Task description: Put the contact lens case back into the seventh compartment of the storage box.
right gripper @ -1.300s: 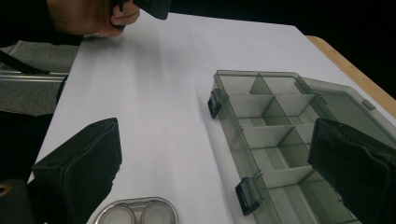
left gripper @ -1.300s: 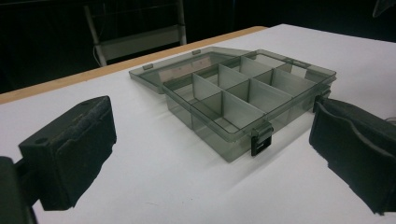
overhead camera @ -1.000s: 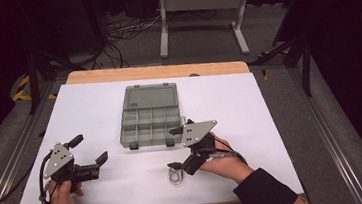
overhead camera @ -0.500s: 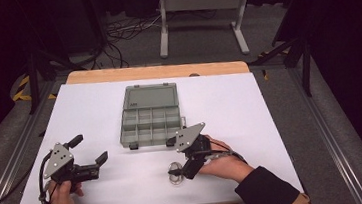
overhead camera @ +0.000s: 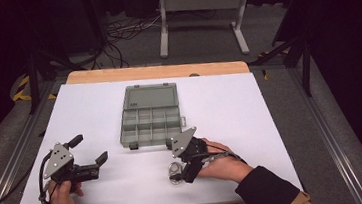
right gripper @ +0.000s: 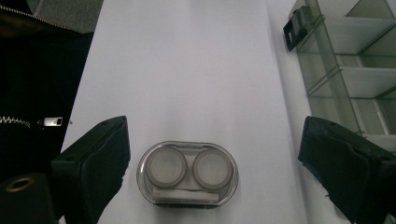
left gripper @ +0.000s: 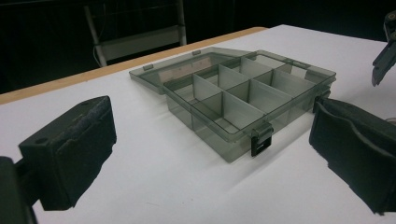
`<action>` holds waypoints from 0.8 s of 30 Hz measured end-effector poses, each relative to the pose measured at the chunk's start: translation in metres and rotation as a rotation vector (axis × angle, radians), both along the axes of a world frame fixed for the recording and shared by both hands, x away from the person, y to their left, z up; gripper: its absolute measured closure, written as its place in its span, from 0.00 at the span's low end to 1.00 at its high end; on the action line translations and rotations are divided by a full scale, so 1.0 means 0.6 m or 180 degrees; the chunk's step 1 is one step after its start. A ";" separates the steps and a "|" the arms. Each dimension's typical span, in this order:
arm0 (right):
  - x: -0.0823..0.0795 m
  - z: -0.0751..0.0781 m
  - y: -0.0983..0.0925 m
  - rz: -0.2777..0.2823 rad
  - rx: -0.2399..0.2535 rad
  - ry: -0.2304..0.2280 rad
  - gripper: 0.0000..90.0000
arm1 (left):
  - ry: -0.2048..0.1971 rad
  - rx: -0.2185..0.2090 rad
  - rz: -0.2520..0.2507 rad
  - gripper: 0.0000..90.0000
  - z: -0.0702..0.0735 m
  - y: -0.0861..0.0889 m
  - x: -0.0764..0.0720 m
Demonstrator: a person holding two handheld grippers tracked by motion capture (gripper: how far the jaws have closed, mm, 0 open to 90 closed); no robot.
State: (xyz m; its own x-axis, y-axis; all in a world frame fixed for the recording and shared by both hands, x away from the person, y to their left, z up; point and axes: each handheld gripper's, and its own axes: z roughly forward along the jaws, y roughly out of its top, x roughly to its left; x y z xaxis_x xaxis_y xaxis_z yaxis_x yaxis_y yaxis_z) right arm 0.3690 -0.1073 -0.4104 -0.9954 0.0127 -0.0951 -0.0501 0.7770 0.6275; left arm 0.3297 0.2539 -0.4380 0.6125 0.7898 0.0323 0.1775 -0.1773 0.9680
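On the white table [overhead camera: 271, 118], near its front edge and just in front of the open compartment box [overhead camera: 150, 119], we have a small clear oval case [right gripper: 187, 174] with two round wells lying flat. Our right gripper [overhead camera: 178, 171] is tipped down over it, and in the right gripper view the case sits between the two black jaws with bare table showing on either side, so neither pad touches it; the jaws have just been closing, but they stand well apart and hold nothing. We judge the step in hand to be the grasp of this case, with the approach done and the squeeze only partly made. Our left gripper [overhead camera: 91, 158] rests at the table's left side, its jaws wide apart and empty, aimed toward the box; in the left gripper view the box [left gripper: 243, 98] lies ahead with its lid laid back and its divided compartments bare as far as we can see. The next move, as we read it, calls for keeping the case centred between the pads, drawing them in evenly across its narrow width until both press, then lifting straight up. A smooth, low case like this could slide or tip if one pad arrives first.
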 end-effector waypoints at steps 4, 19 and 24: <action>-0.001 -0.005 0.002 0.0018 -0.0082 0.0029 0.12 | 0.0000 0.0000 -0.0001 0.02 0.000 0.000 0.000; -0.003 -0.020 0.009 0.0067 -0.0361 0.0103 0.14 | -0.0005 0.0005 0.0001 0.02 0.000 0.000 0.000; -0.003 -0.027 0.012 0.0103 -0.0455 0.0133 0.15 | -0.0007 0.0004 0.0001 0.02 0.001 0.000 0.000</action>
State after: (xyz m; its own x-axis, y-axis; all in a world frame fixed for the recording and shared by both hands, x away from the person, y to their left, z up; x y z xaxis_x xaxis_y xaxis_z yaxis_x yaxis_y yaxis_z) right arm 0.3672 -0.1002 -0.4266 -0.9982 -0.0301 -0.0521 -0.0526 0.8570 0.5126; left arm 0.3297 0.2541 -0.4377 0.6122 0.7899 0.0347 0.1754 -0.1785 0.9682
